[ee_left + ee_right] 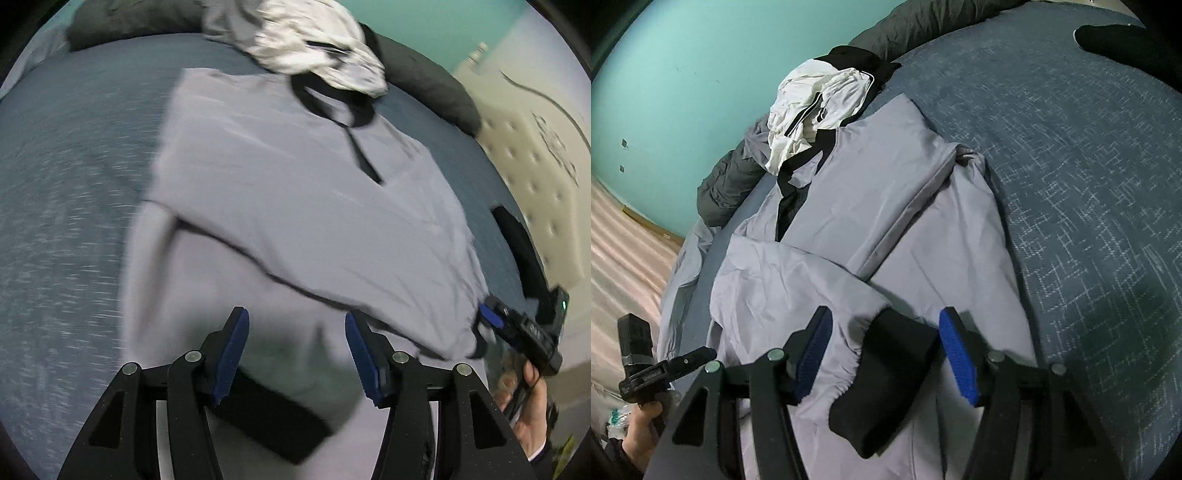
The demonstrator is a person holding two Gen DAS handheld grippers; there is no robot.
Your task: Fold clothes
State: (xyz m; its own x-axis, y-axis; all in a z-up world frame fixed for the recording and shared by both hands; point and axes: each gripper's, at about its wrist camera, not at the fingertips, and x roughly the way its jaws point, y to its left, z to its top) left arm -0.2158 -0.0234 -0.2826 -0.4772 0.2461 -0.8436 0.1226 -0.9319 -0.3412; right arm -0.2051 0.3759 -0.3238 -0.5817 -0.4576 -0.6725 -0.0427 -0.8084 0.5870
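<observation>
Pale lilac-grey fabric fills both views: a pullover jacket (pixel 295 192) with a black collar and a short black zip lies spread on a blue mottled bedspread (pixel 74 166), its sleeves folded in across the body. In the left wrist view the left gripper (pixel 297 354) hovers over the lower part of the jacket with its blue-padded jaws parted and nothing pressed between them; a black cuff (pixel 273 424) lies below and between the fingers, apart from the pads. In the right wrist view the right gripper (pixel 886 354) stands likewise parted above the other sleeve end, and a black cuff (pixel 886 380) sits in the gap between the pads, though neither pad presses on it. At the far end of the jacket, touching its collar, a crumpled white garment (pixel 816 114) with dark trim lies in a heap, with a dark grey pillow (pixel 727 188) behind it along a turquoise wall (pixel 683 74). The left view is streaked with blur. At its right edge the other gripper shows near the jacket's side, held in a hand (pixel 528 417).
</observation>
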